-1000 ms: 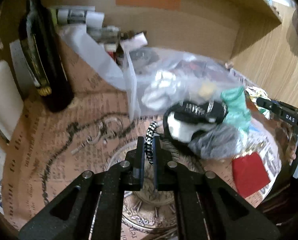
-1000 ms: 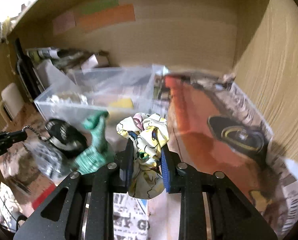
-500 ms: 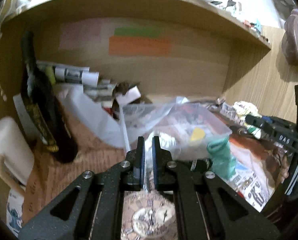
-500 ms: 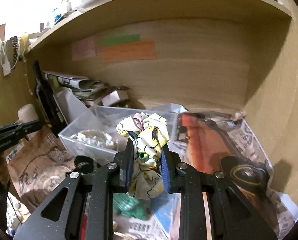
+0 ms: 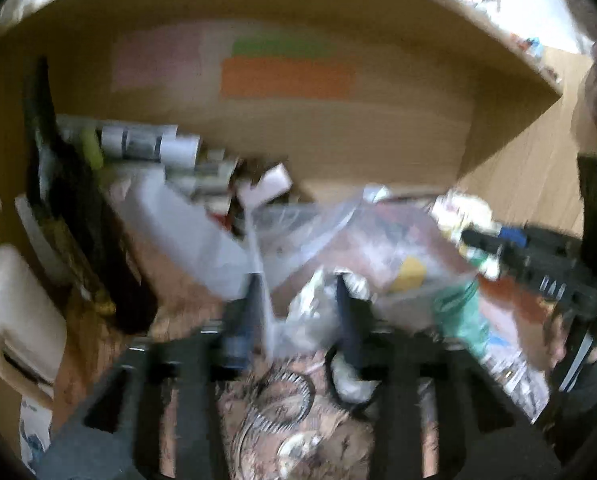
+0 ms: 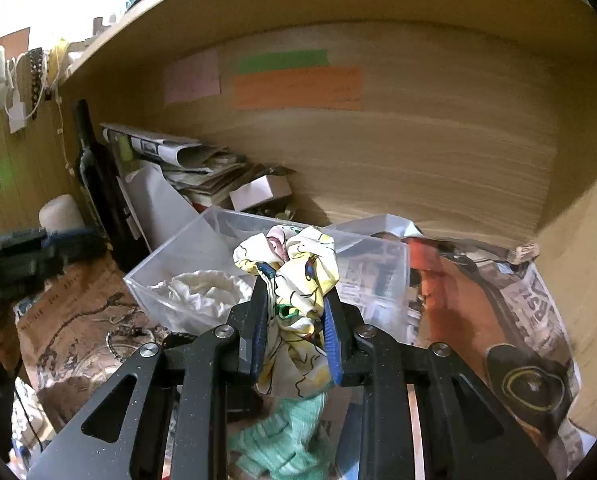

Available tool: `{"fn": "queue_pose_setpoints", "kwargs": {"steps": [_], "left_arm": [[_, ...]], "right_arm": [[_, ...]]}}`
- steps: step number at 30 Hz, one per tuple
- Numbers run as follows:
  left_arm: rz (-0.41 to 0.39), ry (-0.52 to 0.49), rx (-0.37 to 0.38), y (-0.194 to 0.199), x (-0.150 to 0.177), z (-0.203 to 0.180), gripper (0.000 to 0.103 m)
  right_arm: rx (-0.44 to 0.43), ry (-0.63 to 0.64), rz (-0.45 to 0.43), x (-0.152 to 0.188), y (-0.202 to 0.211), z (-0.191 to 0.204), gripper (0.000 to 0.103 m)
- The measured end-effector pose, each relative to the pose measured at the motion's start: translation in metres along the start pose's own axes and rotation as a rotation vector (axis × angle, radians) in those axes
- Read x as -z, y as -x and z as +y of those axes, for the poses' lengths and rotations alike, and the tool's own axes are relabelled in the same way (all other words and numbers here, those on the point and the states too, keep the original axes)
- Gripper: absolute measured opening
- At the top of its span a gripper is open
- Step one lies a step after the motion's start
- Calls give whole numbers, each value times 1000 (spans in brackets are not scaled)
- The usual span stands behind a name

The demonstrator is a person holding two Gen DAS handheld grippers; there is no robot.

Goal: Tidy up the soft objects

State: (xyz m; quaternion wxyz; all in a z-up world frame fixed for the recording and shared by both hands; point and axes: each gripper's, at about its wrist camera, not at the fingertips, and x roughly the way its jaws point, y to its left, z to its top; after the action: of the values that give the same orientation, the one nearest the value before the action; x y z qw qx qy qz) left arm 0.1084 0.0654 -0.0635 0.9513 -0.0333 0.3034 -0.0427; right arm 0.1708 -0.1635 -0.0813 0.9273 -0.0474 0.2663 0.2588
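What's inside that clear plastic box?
The clear box holds a crumpled white cloth at its near left end. The patterned cloth held in the right gripper covers the middle, so anything there is hidden.

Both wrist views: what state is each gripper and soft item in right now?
Left gripper: open, nothing held, blurred.
Right gripper: shut on the yellow patterned cloth, held above the bin's near edge.
Clear plastic bin: lidless, upright on the shelf.
White ruffled fabric: lying inside the bin.
Green knitted cloth: outside the bin, lying below the right gripper.
Dark glass bottle: upright at the left wall.
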Motion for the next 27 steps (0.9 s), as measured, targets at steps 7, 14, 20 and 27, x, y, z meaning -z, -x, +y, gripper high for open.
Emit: {"fn": "queue_pose_setpoints", "kwargs": {"steps": [7,14,20,27], "left_arm": [[188,35,12,-32,45,16,71],[311,44,38,-64,76,15,71],[285,-1,1,-68,79,10,48],[247,20,3,-46,86,18,22]], "right_arm": [[5,41,80,-4,-23,-2,24],[15,74,141,-3,-42,-2,24],[6,87,174,0,-50,-2,24],[-12,106,230,3,-69,0,24]]}}
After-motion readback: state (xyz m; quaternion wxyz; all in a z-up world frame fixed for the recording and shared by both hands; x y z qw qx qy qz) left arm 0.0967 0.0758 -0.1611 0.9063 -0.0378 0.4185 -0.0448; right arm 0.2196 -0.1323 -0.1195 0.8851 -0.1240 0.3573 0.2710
